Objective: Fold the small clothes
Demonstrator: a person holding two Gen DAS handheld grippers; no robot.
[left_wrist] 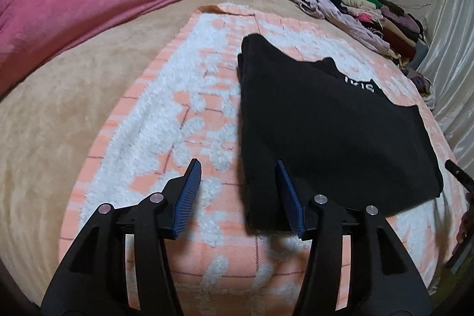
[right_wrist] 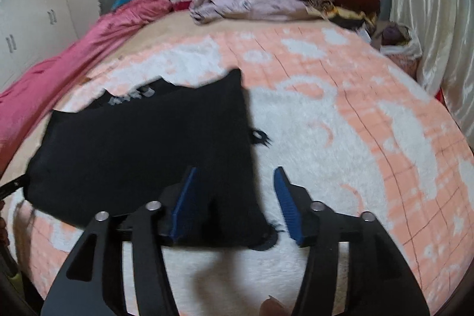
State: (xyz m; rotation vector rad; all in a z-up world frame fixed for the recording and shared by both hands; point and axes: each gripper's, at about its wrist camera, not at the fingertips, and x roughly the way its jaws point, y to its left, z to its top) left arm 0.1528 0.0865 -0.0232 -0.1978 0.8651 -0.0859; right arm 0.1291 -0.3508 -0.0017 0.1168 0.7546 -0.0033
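In the left wrist view, the left gripper (left_wrist: 238, 168) is seen at lower centre, fingers spread, nothing held. The black knitted garment (left_wrist: 326, 120), centre right, lies on the peach-and-white fluffy blanket (left_wrist: 183, 96). In the right wrist view, the right gripper (right_wrist: 235, 172) is released over its near corner.

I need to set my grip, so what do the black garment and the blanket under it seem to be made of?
Black garment: looks like soft matte fleece or thick knit, since it has a fuzzy surface and no sheen. Blanket: plush pile, probably synthetic, with tufted white patches raised over flatter peach ground. Both hand-held grippers are open.
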